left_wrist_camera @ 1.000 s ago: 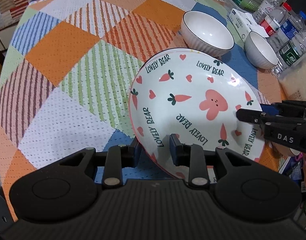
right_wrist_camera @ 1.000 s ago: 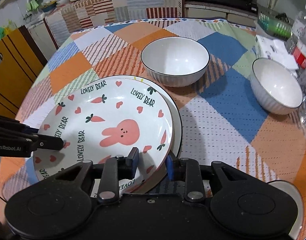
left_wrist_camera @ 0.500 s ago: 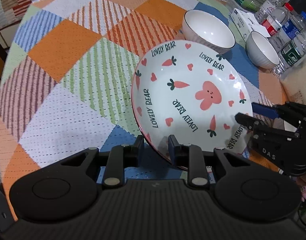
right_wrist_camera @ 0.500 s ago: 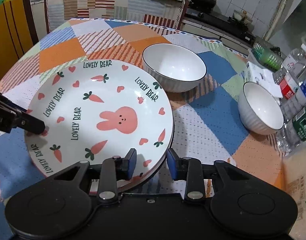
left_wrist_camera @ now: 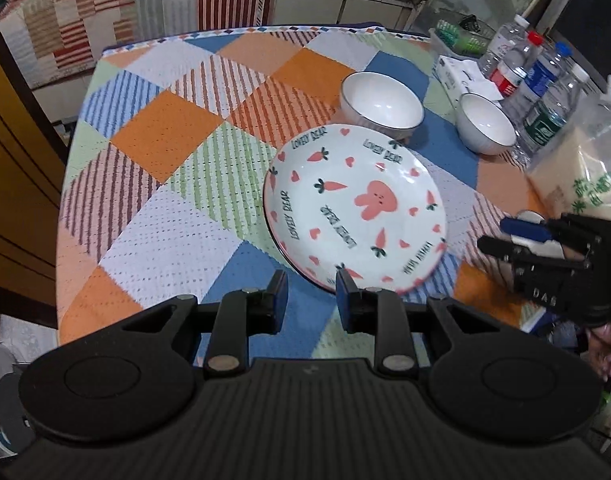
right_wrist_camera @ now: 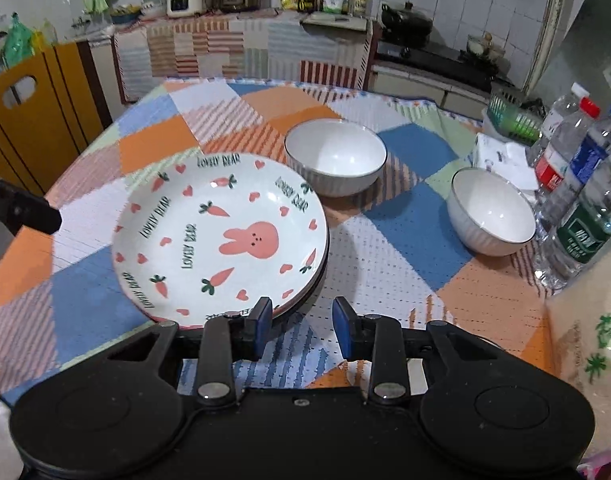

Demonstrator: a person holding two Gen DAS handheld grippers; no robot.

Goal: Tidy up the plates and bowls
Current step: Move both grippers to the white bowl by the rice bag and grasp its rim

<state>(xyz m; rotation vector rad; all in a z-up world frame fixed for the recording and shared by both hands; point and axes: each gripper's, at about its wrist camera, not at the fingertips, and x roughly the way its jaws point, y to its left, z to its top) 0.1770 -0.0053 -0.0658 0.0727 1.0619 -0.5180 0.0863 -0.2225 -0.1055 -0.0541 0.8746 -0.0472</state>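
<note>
A white rabbit-and-carrot plate [left_wrist_camera: 355, 208] lies stacked on another plate on the patchwork tablecloth, also seen in the right wrist view [right_wrist_camera: 221, 240]. Two white bowls stand behind it: a larger one [left_wrist_camera: 381, 101] [right_wrist_camera: 335, 156] and a smaller one [left_wrist_camera: 485, 128] [right_wrist_camera: 491, 216] to the right. My left gripper [left_wrist_camera: 311, 294] is open and empty, just in front of the plate's near rim. My right gripper [right_wrist_camera: 301, 326] is open and empty, at the plate stack's near right edge; it also shows in the left wrist view [left_wrist_camera: 505, 236].
Several water bottles [right_wrist_camera: 577, 184] and a tissue pack [right_wrist_camera: 503, 158] stand at the table's right edge, with a rice bag [right_wrist_camera: 593, 320] in front of them. A green basket [right_wrist_camera: 513, 114] sits behind. A yellow chair [right_wrist_camera: 29, 108] stands at the left.
Both grippers let go of the plate, opened and drew back. The plate now rests flat on the plate beneath it.
</note>
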